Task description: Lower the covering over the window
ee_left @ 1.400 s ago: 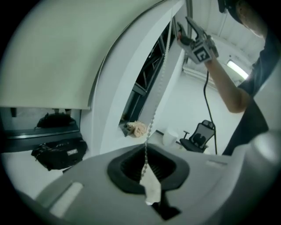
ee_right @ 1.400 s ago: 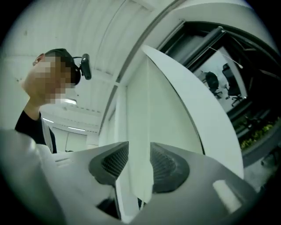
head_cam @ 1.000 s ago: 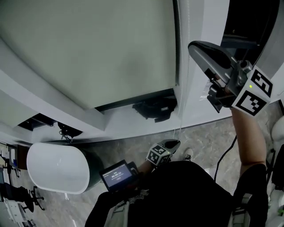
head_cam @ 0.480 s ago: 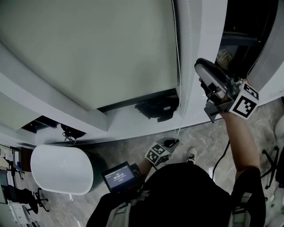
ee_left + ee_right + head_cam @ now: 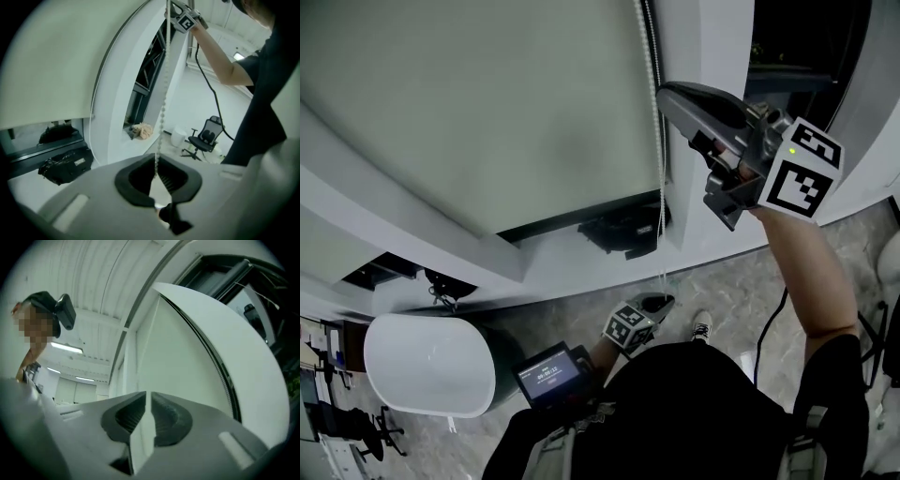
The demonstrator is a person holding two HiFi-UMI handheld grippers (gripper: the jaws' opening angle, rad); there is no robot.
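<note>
left gripper view shows me the bead chain [image 5: 162, 108] pinched in left tool [image 5: 157, 174], head view too small to tell, right tool [image 5: 670, 96] just closed, higher up right beside chain, no beads btwn its jaws afaict, blind [image 5: 487, 103] hangs left of chain

Dim, flat light; dark fisheye corners

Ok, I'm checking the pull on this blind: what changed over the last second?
The right gripper dipped, then rose leftward toward the bead chain; its jaws have just closed, no chain visible between them. The left gripper stays shut on the chain low down; the blind looks no lower.
</note>
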